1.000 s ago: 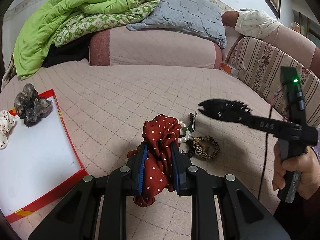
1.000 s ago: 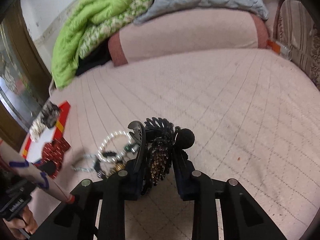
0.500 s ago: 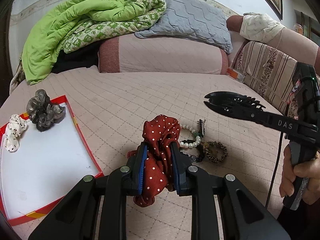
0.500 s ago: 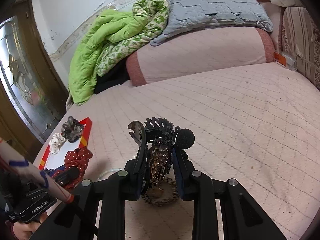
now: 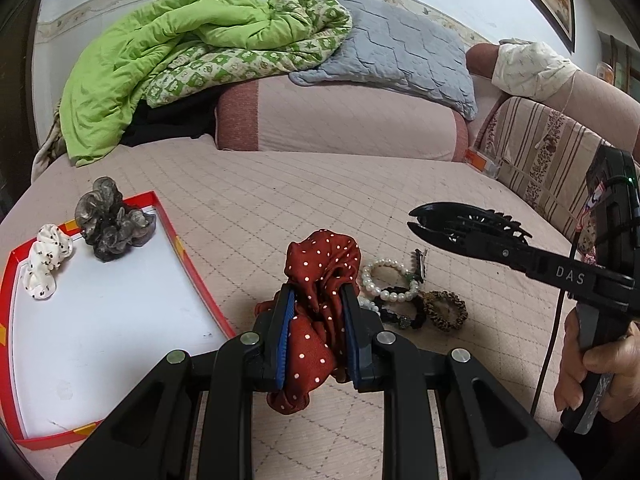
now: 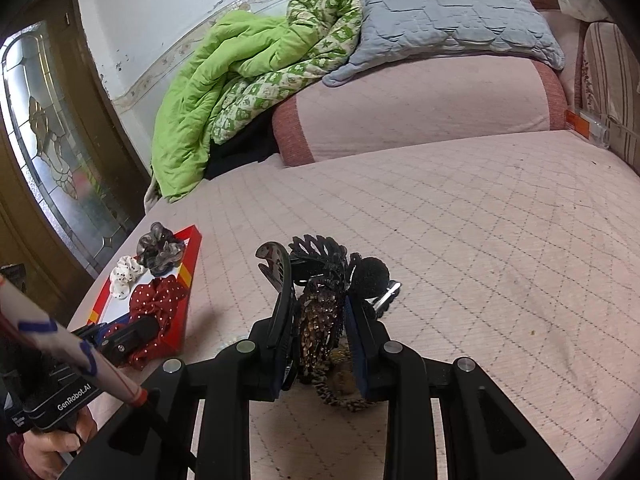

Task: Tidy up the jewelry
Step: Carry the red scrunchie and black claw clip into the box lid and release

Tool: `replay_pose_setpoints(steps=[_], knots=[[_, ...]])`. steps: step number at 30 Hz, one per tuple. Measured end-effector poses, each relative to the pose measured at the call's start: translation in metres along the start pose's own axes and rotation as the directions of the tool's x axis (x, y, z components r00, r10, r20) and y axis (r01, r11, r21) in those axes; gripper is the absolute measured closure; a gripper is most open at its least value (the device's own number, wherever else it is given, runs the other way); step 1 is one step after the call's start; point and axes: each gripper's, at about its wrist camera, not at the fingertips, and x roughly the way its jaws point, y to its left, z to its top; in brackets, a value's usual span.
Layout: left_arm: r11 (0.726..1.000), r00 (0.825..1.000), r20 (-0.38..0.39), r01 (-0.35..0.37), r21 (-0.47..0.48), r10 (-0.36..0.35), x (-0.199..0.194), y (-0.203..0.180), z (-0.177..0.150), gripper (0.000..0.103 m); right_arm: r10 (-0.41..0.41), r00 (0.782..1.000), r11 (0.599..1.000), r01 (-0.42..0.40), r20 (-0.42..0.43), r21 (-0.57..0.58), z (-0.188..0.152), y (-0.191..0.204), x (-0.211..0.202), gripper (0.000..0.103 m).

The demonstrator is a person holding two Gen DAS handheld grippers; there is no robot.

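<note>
Both grippers have lifted: left gripper (image 5: 316,320) clamps the red dotted scrunchie (image 5: 320,276), tray (image 5: 188,256) at its left; right gripper (image 6: 320,316) grips a black claw clip (image 6: 320,256).

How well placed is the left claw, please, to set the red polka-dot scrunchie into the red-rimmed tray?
Probably well. The left claw is shut on the red polka-dot scrunchie, and the red-rimmed tray lies just to its left with bare white floor. The grey scrunchie and white scrunchie sit at its far end.
</note>
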Motion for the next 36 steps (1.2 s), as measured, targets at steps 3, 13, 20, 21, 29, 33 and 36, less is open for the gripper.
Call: replay_pose_setpoints(steps=[3, 13, 20, 21, 29, 33, 36], knots=[[1.000, 1.000, 0.003, -0.003, -0.008, 0.003, -0.003, 0.003, 0.000, 0.081, 0.008, 1.000, 1.000, -0.008, -0.003, 0.003, -0.002, 0.004, 0.002, 0.074], [0.999, 1.000, 0.020, -0.007, -0.038, 0.008, -0.016, 0.019, 0.001, 0.081, 0.061, 0.998, 0.998, -0.061, -0.013, 0.022, -0.009, 0.028, 0.002, 0.074], [0.996, 0.999, 0.032, -0.020, -0.083, 0.023, -0.025, 0.041, 0.001, 0.081, 0.099, 0.995, 0.995, -0.099, -0.023, 0.009, -0.010, 0.059, 0.007, 0.074], [0.995, 0.999, 0.035, -0.025, -0.092, 0.028, -0.027, 0.045, 0.001, 0.081, 0.104, 0.994, 0.995, -0.103, -0.025, 0.007, -0.010, 0.062, 0.008, 0.074], [0.988, 0.997, 0.049, -0.046, -0.149, 0.053, -0.041, 0.075, 0.001, 0.081, 0.131, 0.991, 0.990, -0.133, -0.038, -0.040, -0.007, 0.097, 0.016, 0.074], [0.981, 0.996, 0.053, -0.057, -0.183, 0.068, -0.046, 0.091, 0.001, 0.081, 0.144, 0.989, 0.988, -0.146, -0.046, -0.050, -0.004, 0.111, 0.022, 0.074], [0.975, 0.995, 0.055, -0.072, -0.208, 0.085, -0.050, 0.105, 0.001, 0.081, 0.152, 0.987, 0.985, -0.156, -0.053, -0.068, -0.003, 0.124, 0.027, 0.074]])
